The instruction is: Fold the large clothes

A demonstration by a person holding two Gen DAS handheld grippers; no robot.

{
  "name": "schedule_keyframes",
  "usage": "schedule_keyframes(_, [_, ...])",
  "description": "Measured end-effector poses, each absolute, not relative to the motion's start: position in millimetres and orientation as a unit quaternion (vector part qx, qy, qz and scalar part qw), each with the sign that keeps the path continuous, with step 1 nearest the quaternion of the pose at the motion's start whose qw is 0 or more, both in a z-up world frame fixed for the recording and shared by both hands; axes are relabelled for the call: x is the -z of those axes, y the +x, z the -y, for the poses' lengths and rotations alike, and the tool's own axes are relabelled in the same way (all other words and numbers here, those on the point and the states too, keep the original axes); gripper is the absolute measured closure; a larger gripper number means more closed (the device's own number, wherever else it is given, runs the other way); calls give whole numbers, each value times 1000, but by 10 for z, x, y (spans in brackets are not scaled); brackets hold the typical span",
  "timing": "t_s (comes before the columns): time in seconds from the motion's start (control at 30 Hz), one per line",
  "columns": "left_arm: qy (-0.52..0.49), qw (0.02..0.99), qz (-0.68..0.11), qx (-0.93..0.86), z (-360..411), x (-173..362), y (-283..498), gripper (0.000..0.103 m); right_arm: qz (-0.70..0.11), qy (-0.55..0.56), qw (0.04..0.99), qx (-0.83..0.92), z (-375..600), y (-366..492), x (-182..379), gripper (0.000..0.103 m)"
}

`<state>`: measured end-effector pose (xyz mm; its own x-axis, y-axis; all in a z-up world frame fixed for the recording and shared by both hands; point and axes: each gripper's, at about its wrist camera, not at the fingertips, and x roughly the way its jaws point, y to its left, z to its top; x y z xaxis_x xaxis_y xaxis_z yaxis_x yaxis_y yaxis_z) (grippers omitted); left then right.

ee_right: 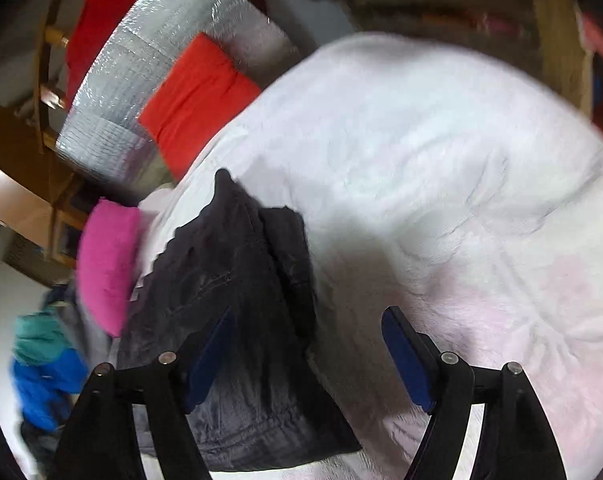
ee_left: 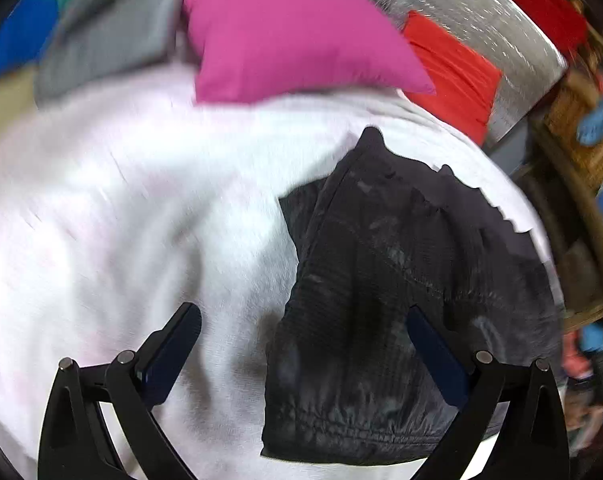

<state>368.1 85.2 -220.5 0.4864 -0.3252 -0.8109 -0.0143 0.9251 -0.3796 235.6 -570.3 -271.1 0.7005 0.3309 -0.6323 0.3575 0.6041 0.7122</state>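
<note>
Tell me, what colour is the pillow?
Pink. The pillow shows best in the left wrist view.

The jacket (ee_left: 381, 280) is black with pale grey smudges, and it lies on a white blanket (ee_left: 121, 220) that looks a little pink in places. A bright pink pillow (ee_left: 285, 36) sits by an orange-red cushion (ee_left: 457, 76), a grey cloth (ee_left: 109, 40), a shiny silver sheet (ee_left: 473, 12) and some blue and green clothes (ee_right: 45, 368). Each tool (ee_left: 303, 344) (ee_right: 309, 352) is black with dark blue pads (ee_right: 405, 360).
</note>
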Motion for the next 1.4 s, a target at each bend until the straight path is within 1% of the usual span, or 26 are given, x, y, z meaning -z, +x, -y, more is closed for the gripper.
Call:
schedule_keyframes(0.07, [-217,821,-516,113,-926,2341,3721,0,-398,460,794,-21,5692,2483,2823,24])
schedule_keyframes(0.2, [-253,793,-534,151,-941,2520,3845,1,-423,466,775,-63,5614,2704,3005,23])
schedule_keyframes(0.3, [-246,778,-550,181,-841,2591,3906,1,-423,468,771,-86,5565,2824,3058,20])
schedule_keyframes(0.4, [-216,780,-551,202,-695,2586,3951,1,-428,462,769,-107,5461,2960,3073,19])
schedule_keyframes(0.6, [-230,747,-560,275,-367,2616,4013,1,-438,435,773,-147,5141,3180,3092,18])
schedule_keyframes(0.73, [-221,756,-554,268,-209,2581,4056,1,-446,388,796,-132,4875,3313,3033,19])
schedule_keyframes(0.8, [-255,757,-540,266,-221,2557,4091,1,-445,388,799,-117,4861,3318,3008,29])
schedule_keyframes(0.83, [-267,758,-532,268,-242,2531,4093,1,-443,388,801,-110,4867,3308,2986,41])
schedule_keyframes(0.87, [-273,760,-526,268,-238,2513,4113,1,-437,391,803,-108,4878,3293,2959,60])
schedule_keyframes(0.9, [-273,764,-519,267,-228,2482,4110,5,-426,395,806,-114,4884,3257,2915,65])
schedule_keyframes(0.97, [-262,783,-502,256,-212,2402,4097,20,-417,370,824,-104,4832,3222,2792,71])
schedule_keyframes(1.0, [-258,795,-491,246,-225,2354,4092,39,-412,356,833,-97,4794,3207,2711,72])
schedule_keyframes(1.03, [-261,801,-482,240,-244,2314,4088,55,-405,348,841,-92,4756,3199,2637,73])
schedule_keyframes(1.1, [-276,810,-460,238,-305,2239,4088,63,-379,334,858,-89,4692,3165,2464,74])
schedule_keyframes(1.2, [-275,826,-439,222,-348,2177,4075,64,-347,332,873,-85,4652,3124,2357,74])
schedule_keyframes(1.3, [-247,833,-461,182,-298,2331,4127,64,-383,332,861,-45,4721,3174,2619,74])
schedule_keyframes(1.33, [-245,826,-479,170,-284,2421,4151,63,-404,342,848,-36,4766,3193,2760,73])
schedule_keyframes(1.4, [-256,813,-498,161,-321,2526,4170,55,-409,362,837,-36,4840,3156,2819,66])
